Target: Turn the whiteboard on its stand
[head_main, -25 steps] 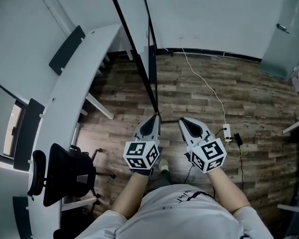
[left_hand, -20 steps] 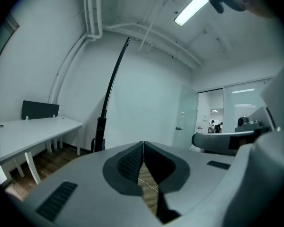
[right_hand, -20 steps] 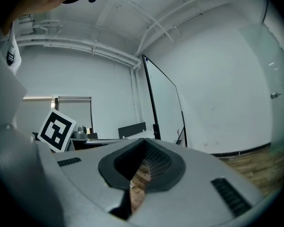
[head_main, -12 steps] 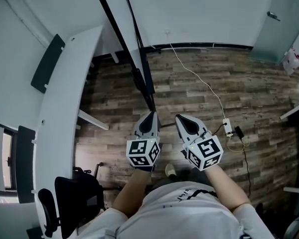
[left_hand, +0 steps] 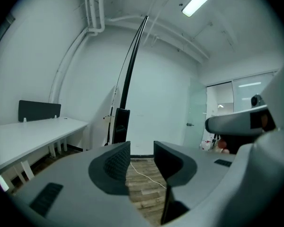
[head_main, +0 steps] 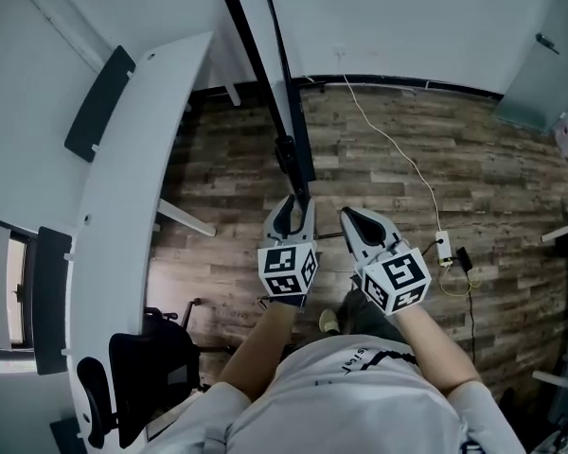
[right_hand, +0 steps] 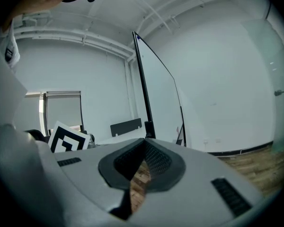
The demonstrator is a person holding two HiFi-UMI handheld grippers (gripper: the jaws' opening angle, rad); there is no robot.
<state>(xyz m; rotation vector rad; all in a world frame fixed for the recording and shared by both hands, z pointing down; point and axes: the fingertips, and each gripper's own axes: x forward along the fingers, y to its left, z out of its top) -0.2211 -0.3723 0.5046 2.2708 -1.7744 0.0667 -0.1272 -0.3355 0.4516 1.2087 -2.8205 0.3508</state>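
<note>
Left hand-held gripper (head_main: 292, 206) jaws opening, nothing between them. Right hand-held gripper (head_main: 352, 218) pinched together, empty. Black-framed whiteboard (head_main: 279, 102) stands edge-on just ahead of the left one.

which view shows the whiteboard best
The right gripper view: the whiteboard shows its white face and black frame at an angle. The left gripper view catches it nearly edge-on, a thin dark line; the head view looks down along its edge.
</note>
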